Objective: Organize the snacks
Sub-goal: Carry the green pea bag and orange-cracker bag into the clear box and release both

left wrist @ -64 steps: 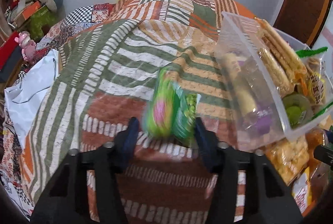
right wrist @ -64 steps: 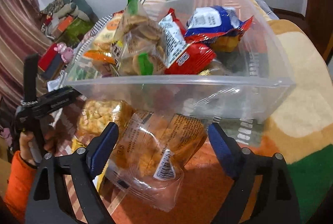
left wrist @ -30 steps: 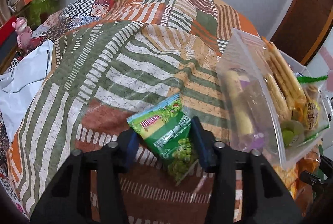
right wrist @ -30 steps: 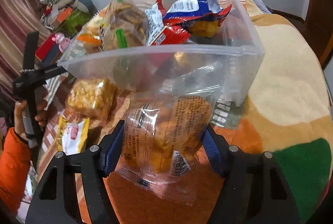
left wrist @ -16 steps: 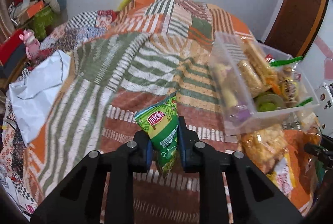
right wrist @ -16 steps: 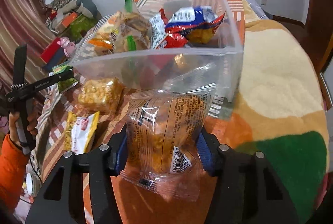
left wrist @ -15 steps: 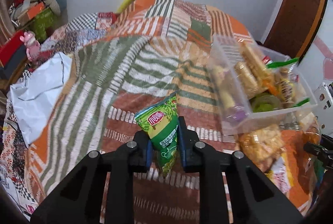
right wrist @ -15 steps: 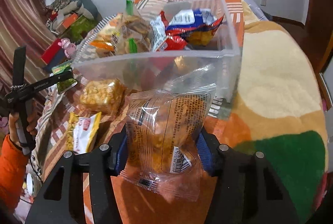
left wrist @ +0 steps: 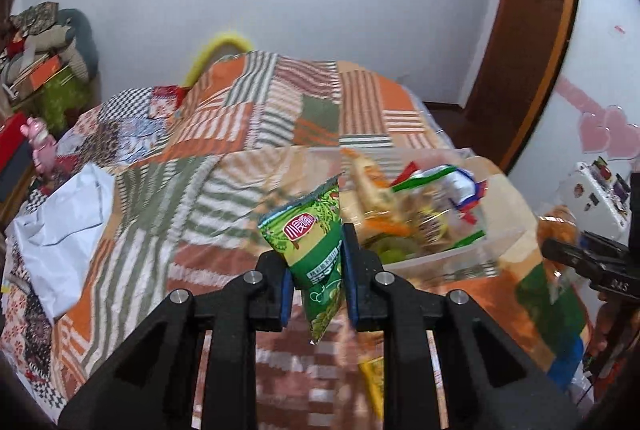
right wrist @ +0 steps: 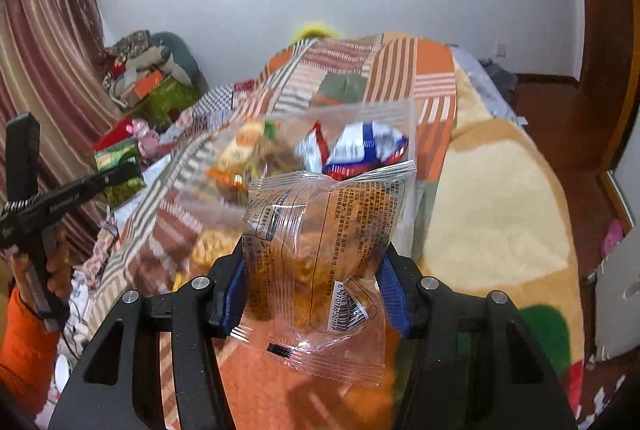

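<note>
My left gripper point(left wrist: 314, 272) is shut on a small green snack packet point(left wrist: 314, 242), held upright above the striped bedspread. In the right wrist view the same green packet point(right wrist: 118, 170) shows at the left, in the left gripper point(right wrist: 120, 172) that a hand holds up. My right gripper point(right wrist: 314, 284) is shut on a clear packet of orange-brown snacks point(right wrist: 320, 246), lifted off the bed. A clear plastic bin point(left wrist: 436, 258) with several snack bags lies beyond both packets; its far wall point(right wrist: 372, 118) shows behind the clear packet.
A yellow packet point(left wrist: 374, 374) lies on the bedspread below the left gripper. Another bag of golden snacks point(right wrist: 214, 246) sits beside the bin. A white bag point(left wrist: 60, 234) rests at the bed's left edge. The right gripper's body point(left wrist: 592, 262) is at the right.
Both grippers closed on their packets and rose off the bed. The green packet now stands upright, pinched. The bin looks lower and farther in both views.
</note>
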`<state>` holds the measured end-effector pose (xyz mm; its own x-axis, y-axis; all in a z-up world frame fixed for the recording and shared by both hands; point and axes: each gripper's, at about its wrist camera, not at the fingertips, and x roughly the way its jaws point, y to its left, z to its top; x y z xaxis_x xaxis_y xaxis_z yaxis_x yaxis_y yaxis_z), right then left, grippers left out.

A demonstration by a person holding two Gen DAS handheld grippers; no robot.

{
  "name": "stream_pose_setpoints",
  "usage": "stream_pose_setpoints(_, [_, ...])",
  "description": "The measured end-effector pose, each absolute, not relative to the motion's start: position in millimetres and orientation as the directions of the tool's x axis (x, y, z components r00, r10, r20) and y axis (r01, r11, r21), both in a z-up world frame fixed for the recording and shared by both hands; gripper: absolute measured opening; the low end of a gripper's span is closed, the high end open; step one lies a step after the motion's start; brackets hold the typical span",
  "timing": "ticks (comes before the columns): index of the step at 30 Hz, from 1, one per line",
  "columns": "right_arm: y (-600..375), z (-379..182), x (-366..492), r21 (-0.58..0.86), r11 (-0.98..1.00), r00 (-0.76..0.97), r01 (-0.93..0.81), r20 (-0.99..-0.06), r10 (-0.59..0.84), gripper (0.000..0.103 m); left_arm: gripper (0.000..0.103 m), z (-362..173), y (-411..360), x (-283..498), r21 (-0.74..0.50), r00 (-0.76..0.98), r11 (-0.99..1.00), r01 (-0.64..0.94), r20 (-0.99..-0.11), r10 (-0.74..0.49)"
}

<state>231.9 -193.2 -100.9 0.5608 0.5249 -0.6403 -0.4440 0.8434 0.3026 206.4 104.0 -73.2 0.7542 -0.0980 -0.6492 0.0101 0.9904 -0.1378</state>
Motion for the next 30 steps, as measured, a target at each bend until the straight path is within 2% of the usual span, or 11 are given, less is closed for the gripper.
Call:
stream_pose_setpoints(7, [-191,-98,256,0.312,0.849,0.589,-0.426,-0.617,0.522,0.053,0.021,-89,79,238,-0.129,0.729,0.991,0.042,-0.675,-0.119])
stream_pose_setpoints(14, [-181,-110,285,0.291,0.866,0.587,-0.407,-0.643,0.492,0.053,0.021,-113,70,270,-0.134,0.693,0.990,0.050,-0.709,-0.131])
stream_pose_setpoints(25, [-158,-126,297,0.208,0.880,0.580,-0.427,-0.683,0.443,0.054,0.022,-129,66,283,-0.127,0.693,0.990,0.068,-0.707,-0.138])
stream_pose_setpoints(30, [-160,-128,296,0.202,0.882,0.574,-0.426,-0.693,0.436,0.058,0.033,-134,63,276,-0.109,0.689,0.992,0.071,-0.713,-0.128])
